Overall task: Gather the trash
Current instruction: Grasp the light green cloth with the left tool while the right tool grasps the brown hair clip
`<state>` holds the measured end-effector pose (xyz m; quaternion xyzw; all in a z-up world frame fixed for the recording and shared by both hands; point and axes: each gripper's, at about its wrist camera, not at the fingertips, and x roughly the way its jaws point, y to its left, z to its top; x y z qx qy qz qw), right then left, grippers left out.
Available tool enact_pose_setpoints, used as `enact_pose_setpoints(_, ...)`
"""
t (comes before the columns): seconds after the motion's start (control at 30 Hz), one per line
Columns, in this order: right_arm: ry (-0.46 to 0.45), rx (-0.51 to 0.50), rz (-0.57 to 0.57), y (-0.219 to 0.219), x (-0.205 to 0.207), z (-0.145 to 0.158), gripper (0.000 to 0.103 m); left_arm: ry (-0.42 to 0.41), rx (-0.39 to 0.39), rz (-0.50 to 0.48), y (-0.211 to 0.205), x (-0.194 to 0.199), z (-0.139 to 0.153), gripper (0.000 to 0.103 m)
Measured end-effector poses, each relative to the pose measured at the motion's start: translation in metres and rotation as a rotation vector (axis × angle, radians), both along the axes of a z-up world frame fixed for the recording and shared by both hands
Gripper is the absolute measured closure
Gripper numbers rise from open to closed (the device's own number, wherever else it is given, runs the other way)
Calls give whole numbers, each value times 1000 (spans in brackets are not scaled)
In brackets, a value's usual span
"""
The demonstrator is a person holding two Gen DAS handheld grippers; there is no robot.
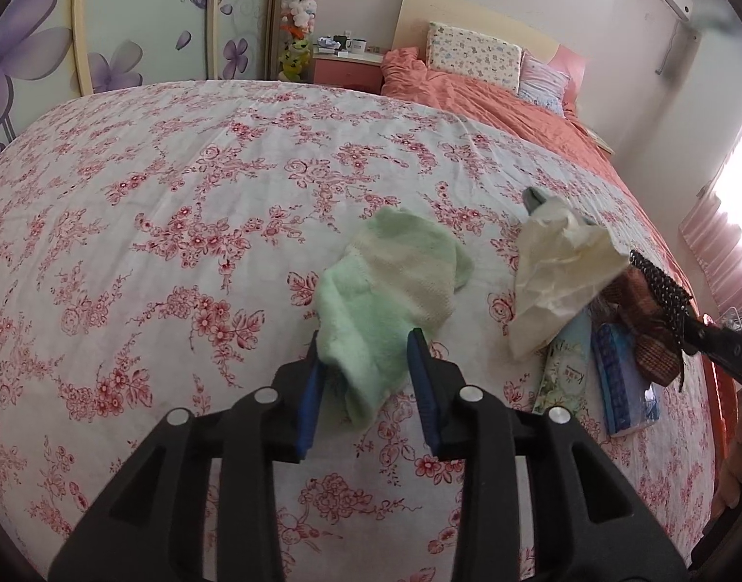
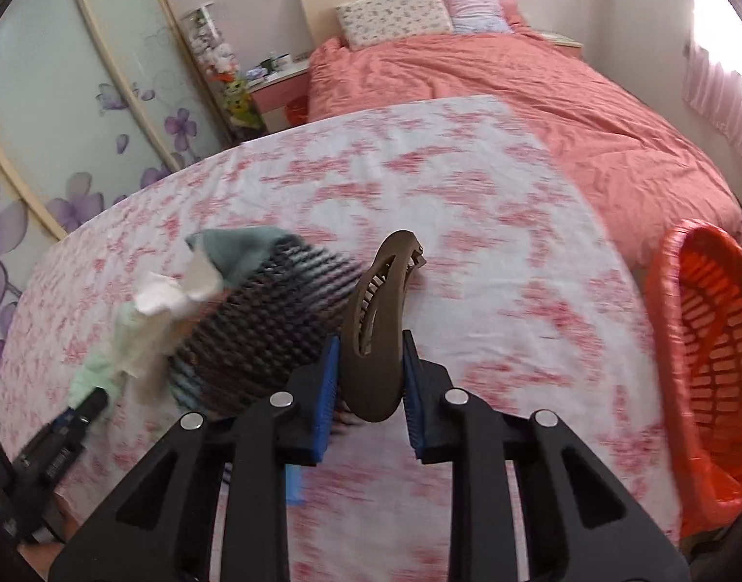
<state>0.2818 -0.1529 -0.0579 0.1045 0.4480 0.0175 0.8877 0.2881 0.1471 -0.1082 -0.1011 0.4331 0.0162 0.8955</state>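
A: Where the left hand-held gripper (image 1: 366,339) sits over the floral sheet (image 1: 186,184), state of the jaws?

B: Parted. Green cloth (image 1: 390,286) lies between the blue pads (image 1: 421,378), near end running in between them; left pad looks to touch it, right pad beside its edge, no clamp visible. Cloth rests flat on the sheet.

A: Right hand-held gripper (image 2: 368,368)?

B: Narrow gap, pads pressed on both sides of a brown hair claw clip (image 2: 375,334). Clip stands upright, toothed end up, clear of the sheet.

A: Trash candidates?

B: Crumpled cream tissue (image 1: 560,276) to the right of the green cloth, lying against a black bristled hairbrush (image 1: 662,291). Two flat packets (image 1: 623,378) beside the tissue, nearer the sheet's edge. Right view is motion-blurred.

A: Receptacle?

B: Orange mesh basket (image 2: 700,349) with an orange liner, at the right edge of the sheet.
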Motion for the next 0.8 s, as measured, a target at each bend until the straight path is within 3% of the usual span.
enact_pose_setpoints(0.23, 6, 5, -22, -32, -11, -12, 78, -25, 4, -12, -3, 3, 6, 50)
enact_pose_setpoints(0.5, 10, 32, -52, -35, -1, -21, 65, -35, 66, -49, -15, 15, 6, 37)
enact_pose_setpoints(0.6, 1, 16, -56, -33, 2, -23, 65, -17, 101, -59, -19, 24, 1, 36)
enact_pose_setpoints(0.73, -18, -37, -48, -27, 6, -25, 66, -2, 88, -55, -18, 32, -2, 38)
enact_pose_setpoints(0.77, -23, -46, -45, -26, 6, -25, 74, 2, 81, -56, -19, 35, -2, 40)
enact_pose_setpoints(0.8, -25, -54, -42, -25, 6, -25, 78, -1, 89, -52, -20, 36, -2, 50)
